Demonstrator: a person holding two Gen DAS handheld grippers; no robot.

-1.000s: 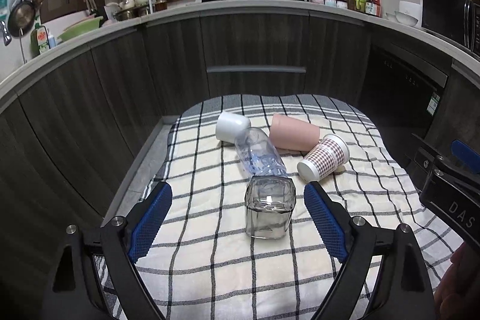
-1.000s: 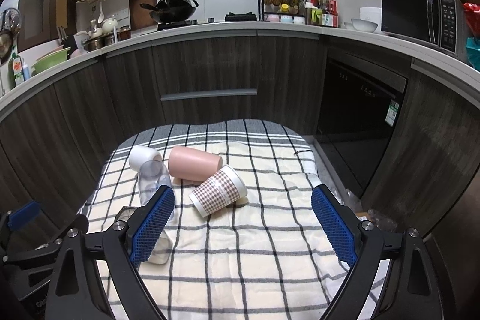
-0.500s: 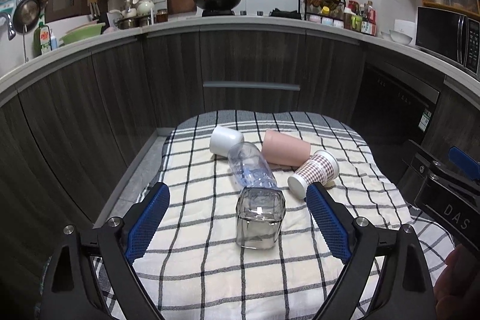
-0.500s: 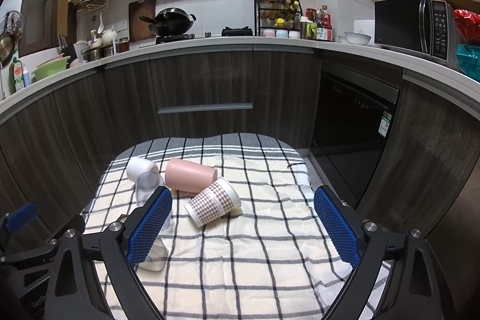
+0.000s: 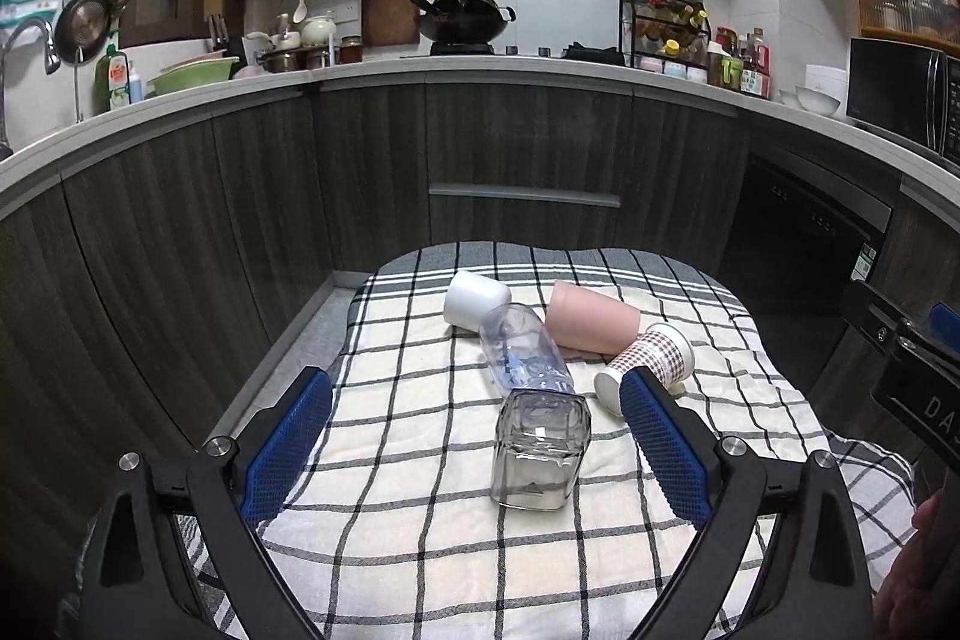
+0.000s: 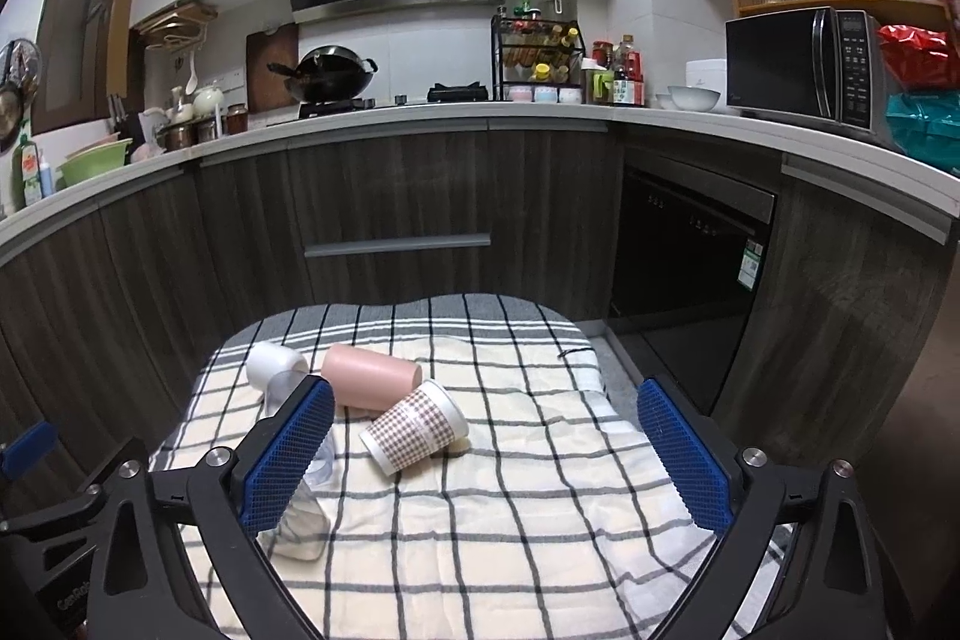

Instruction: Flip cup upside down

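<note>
The left gripper (image 5: 477,436), black-framed with blue ribbed pads, hung low over the near part of a cream cloth with a black check pattern (image 5: 420,532), its fingers spread wide apart and holding nothing. Between those fingers and a little farther on stood a square clear glass tumbler (image 5: 540,451), its flat base uppermost and its mouth down on the cloth, touched by neither pad. Just beyond it lay a clear plastic bottle with blue print (image 5: 522,355) on its side, its near end against the tumbler's top. At the bottle's far end a white cup (image 5: 474,301) lay on its side, and to its right a pink cylindrical cup (image 5: 591,319) also lay on its side. Nearer and to the right of the pink cup, a paper cup with brown checks and a white rim (image 5: 651,364) lay tipped over, partly hidden by the left gripper's right finger. The right gripper (image 6: 486,460) was likewise held level and low over the cloth, to the right of the left one, its fingers wide apart and empty; its left finger covered part of the tumbler and bottle in the right wrist view. Part of a bare hand (image 5: 918,568) showed at the lower right edge of the left wrist view. Dark wood-grain cabinets (image 5: 516,142) curved behind the cloth.
</note>
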